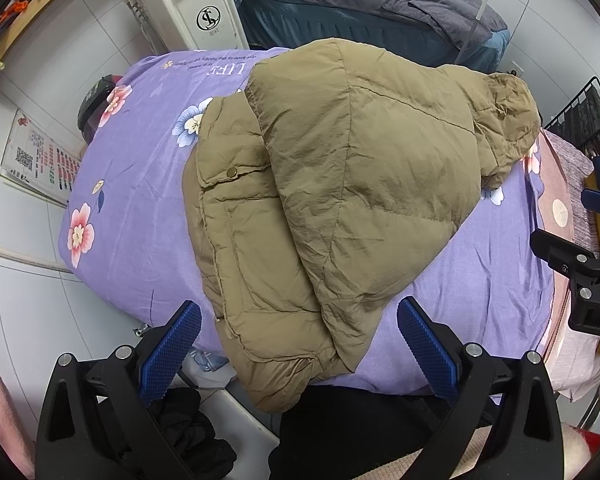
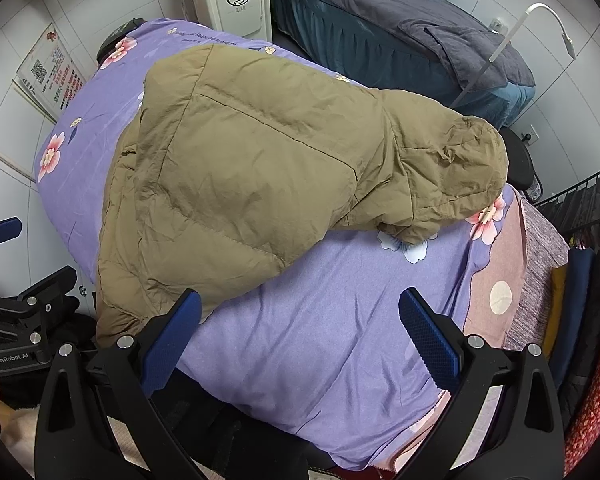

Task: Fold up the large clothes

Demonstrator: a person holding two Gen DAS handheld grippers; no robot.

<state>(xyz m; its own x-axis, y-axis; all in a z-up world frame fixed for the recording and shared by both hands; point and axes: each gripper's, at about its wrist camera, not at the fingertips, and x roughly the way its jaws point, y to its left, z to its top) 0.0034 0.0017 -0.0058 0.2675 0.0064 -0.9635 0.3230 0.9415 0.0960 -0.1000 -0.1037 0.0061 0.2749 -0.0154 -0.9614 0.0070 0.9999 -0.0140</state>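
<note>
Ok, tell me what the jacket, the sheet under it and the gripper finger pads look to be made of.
Khaki hooded jacket: thin matte woven shell, probably nylon or polyester, with finely crinkled, stitched, puffy padded panels.
Purple floral sheet: soft printed fabric, likely cotton or a blend, with a slight sheen and loose wrinkles.
Finger pads: blue with a knobbly grid texture, apparently rubber or soft plastic, on black, seemingly plastic arms.

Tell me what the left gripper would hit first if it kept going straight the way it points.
Most likely the near hem of the tan jacket, lying just ahead between the open left gripper fingers; depth is hard to judge, though.
</note>
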